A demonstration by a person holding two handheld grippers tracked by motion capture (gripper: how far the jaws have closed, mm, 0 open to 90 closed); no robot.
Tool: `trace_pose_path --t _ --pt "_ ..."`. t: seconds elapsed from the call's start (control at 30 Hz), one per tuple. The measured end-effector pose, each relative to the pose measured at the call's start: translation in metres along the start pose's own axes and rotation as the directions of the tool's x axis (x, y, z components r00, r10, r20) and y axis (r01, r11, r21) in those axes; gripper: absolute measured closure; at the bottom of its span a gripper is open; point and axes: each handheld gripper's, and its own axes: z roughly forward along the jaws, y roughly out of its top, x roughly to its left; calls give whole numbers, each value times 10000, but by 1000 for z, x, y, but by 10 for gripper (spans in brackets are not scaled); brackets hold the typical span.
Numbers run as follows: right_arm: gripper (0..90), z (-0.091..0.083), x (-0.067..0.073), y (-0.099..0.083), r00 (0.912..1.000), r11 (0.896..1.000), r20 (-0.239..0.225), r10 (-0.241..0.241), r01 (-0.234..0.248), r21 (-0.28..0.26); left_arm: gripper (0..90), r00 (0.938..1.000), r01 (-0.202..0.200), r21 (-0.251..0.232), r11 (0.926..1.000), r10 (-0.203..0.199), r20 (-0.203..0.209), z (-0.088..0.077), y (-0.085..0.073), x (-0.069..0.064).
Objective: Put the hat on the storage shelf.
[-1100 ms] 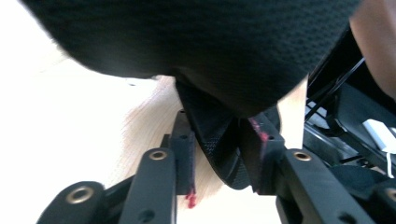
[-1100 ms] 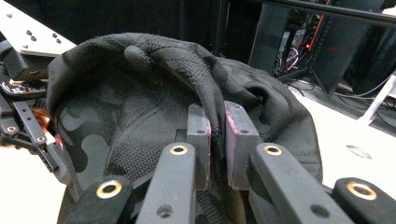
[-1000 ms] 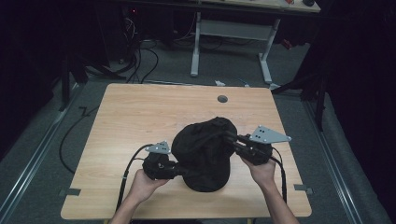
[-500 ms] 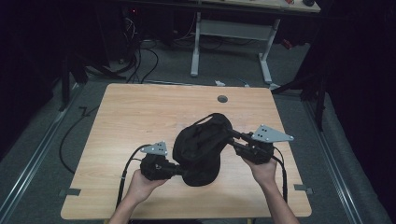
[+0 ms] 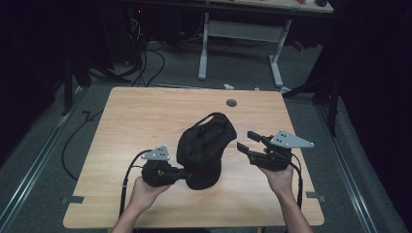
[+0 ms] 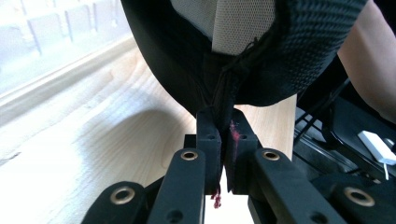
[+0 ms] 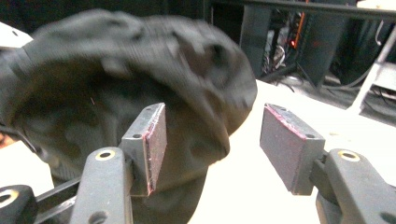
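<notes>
A black cap (image 5: 204, 145) with a mesh lining hangs over the wooden table (image 5: 145, 111), its opening turned up and away. My left gripper (image 5: 187, 174) is shut on the cap's near lower edge; in the left gripper view the pads (image 6: 223, 135) pinch a fold of the cap's black fabric (image 6: 261, 56). My right gripper (image 5: 247, 141) stands just right of the cap. Its jaws have just been opening, and they are apart with nothing between them (image 7: 212, 140). The cap (image 7: 116, 70) bulges behind the left pad.
A round cable hole (image 5: 231, 103) sits near the table's far edge. Beyond the table stands a white desk frame (image 5: 243, 34), with cables (image 5: 141, 63) on the floor at the back left. A person's hands hold both grippers at the near edge.
The right gripper has let go of the cap and opened, drawing slightly right. The cap has slumped toward the left gripper and now shows its opening.
</notes>
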Motion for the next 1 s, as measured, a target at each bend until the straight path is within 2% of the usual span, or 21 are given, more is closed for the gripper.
trace_pose_path --t 0.17,0.2,0.27,0.3,0.4,0.57,0.7,0.93,1.0 --pt "409 0 -4 -16 9994 9982 244 242 -255 548 861 9995 152 -406 9991 -163 -263 -6 0 1" --pt "408 1 -6 -23 9987 9959 370 360 -390 821 861 9991 241 -549 9982 -260 -331 -7 0 2" --pt "407 2 -7 -27 9983 9947 410 421 -458 921 861 9981 337 -780 9964 -375 -487 -10 1 3" --pt "404 5 -8 -35 9971 9904 612 456 -531 1273 861 9975 351 -902 9953 -403 -572 -11 1 3" --pt "402 8 -8 -44 9959 9862 829 366 -494 1581 861 9955 327 -1167 9926 -428 -849 -15 2 3" --pt "398 15 -12 -70 9903 9670 1288 520 -822 2410 861 9916 286 -1404 9897 -459 -1213 -20 5 4" --pt "405 20 -17 -89 9792 9421 1931 628 -1220 3124 861 9877 258 -1482 9886 -481 -1489 -24 11 6" --pt "406 25 -24 -114 9651 9113 2518 727 -1669 3764 862 9811 179 -1624 9866 -486 -1871 -28 18 9" --pt "405 25 -25 -118 9632 9065 2585 734 -1725 3853 861 9782 201 -1681 9856 -541 -2005 -29 19 10"
